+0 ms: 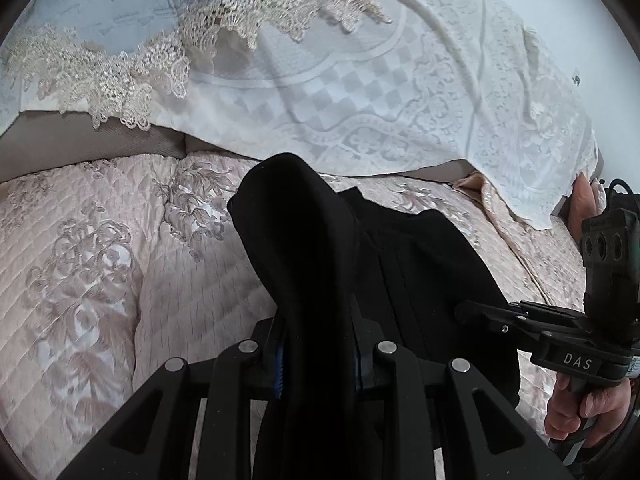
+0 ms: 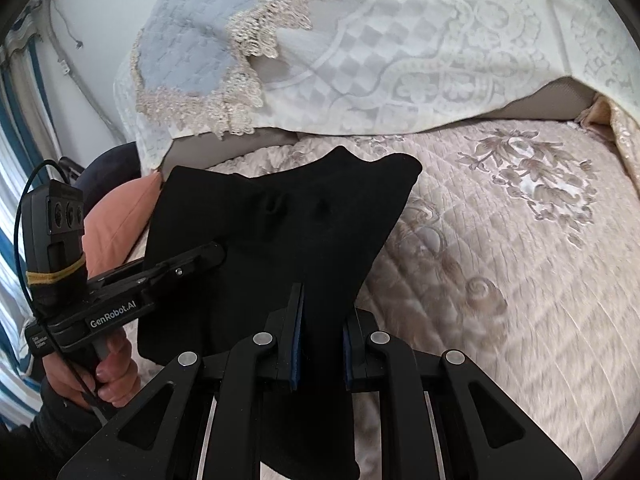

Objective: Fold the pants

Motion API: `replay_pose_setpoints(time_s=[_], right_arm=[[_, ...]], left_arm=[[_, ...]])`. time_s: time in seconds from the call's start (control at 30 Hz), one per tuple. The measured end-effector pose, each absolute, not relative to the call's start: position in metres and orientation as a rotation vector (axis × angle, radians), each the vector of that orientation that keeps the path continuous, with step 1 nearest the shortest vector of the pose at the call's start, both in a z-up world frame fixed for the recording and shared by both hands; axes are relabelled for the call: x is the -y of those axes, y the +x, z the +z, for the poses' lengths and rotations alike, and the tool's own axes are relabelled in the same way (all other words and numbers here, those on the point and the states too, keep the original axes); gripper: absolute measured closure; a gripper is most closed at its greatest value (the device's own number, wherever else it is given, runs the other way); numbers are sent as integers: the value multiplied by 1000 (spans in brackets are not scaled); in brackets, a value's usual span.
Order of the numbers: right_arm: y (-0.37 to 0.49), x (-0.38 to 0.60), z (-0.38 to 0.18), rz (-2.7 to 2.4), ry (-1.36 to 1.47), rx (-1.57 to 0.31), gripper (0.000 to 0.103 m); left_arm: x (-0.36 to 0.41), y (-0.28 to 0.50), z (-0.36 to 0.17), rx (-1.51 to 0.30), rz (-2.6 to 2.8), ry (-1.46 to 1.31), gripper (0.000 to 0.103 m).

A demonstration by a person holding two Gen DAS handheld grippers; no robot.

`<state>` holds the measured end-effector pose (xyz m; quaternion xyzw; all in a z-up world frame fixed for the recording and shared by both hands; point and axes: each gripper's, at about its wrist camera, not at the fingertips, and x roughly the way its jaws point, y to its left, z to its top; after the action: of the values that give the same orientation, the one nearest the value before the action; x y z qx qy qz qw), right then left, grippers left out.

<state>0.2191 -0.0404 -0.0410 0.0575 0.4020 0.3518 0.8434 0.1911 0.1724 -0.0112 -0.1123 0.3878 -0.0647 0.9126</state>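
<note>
1. The left gripper has its jaws clenched on a thick fold of the black pants; the cloth bulges up between the two blue pads and rises ahead of the jaws as a dark hump.
2. The right gripper likewise grasps the pants, its jaws pinched on a narrower strip of the fabric that runs back under them.
3. From the right jaws the cloth spreads forward and to the left as one broad, slack panel, its far edge wavy and lifted off the bed.
4. In the left wrist view the other gripper comes in from the right of the jaws, a hand on its handle, its tip at the edge of the pants.
5. A pink quilted bedspread with a floral pattern lies under and around both jaws.
6. Beyond the jaws a white lace cover hangs down, with a beige fringed cloth over it.
</note>
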Motion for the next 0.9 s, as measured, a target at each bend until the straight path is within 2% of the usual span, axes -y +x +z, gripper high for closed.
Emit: replay_pose_setpoints(time_s=[0.1, 0.2, 0.27, 0.33, 0.73, 0.9], right_arm=[[236, 40, -55, 737, 134, -879, 88], [248, 40, -68, 717, 131, -913, 86], [252, 42, -76, 711, 129, -934, 75], [251, 45, -78, 692, 107, -931, 72], [181, 47, -41, 644, -47, -777, 72], [162, 35, -56, 634, -119, -789, 72]], left_arm=[[-180, 204, -29, -827, -138, -250, 77], [-188, 209, -47, -858, -125, -279, 72], [-192, 207, -53, -861, -122, -290, 63], [-198, 202, -53, -861, -127, -306, 61], [-201, 141, -8, -735, -47, -235, 62], [-172, 126, -20, -775, -51, -198, 62]])
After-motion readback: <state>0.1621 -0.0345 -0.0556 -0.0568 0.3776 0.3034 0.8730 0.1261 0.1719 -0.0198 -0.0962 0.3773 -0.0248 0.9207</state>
